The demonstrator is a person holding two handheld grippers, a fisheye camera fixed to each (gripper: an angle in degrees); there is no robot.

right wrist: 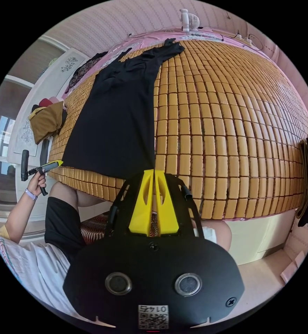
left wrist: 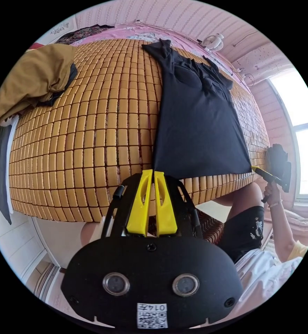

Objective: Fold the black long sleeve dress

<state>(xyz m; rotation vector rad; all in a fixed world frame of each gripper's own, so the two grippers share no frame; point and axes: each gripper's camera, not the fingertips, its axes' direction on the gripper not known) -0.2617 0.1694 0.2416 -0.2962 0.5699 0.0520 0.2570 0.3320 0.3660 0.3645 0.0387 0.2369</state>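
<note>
- The black long sleeve dress (left wrist: 195,128) lies flat on the bed's bamboo mat (left wrist: 91,139), lengthwise, its hem along the near edge and its neckline and sleeves towards the far edge.
- The left gripper (left wrist: 153,172) sits at one near hem corner with its yellow fingers (left wrist: 141,198) pressed together; the tips meet right at the cloth edge, and they look clenched on the hem corner, though the pinch itself is hard to confirm.
- The right gripper (right wrist: 153,171) sits at the other near hem corner, its fingers likewise drawn together at the fabric's edge, apparently grasping it.
- Risk: if either pinch catches only a sliver of hem, the corner could slip free once lifted, leaving the fold lopsided.
- Risk: the sleeves are bunched near the far edge; carrying the hem over them would likely trap wrinkles inside the fold.
- Risk: uneven lifting of the two corners could skew the dress on the mat, and the slatted surface may snag or drag the cloth.
- A brown garment (left wrist: 32,80) is heaped at a far corner of the bed, well apart from the dress.
- I see no containers on the bed.
</note>
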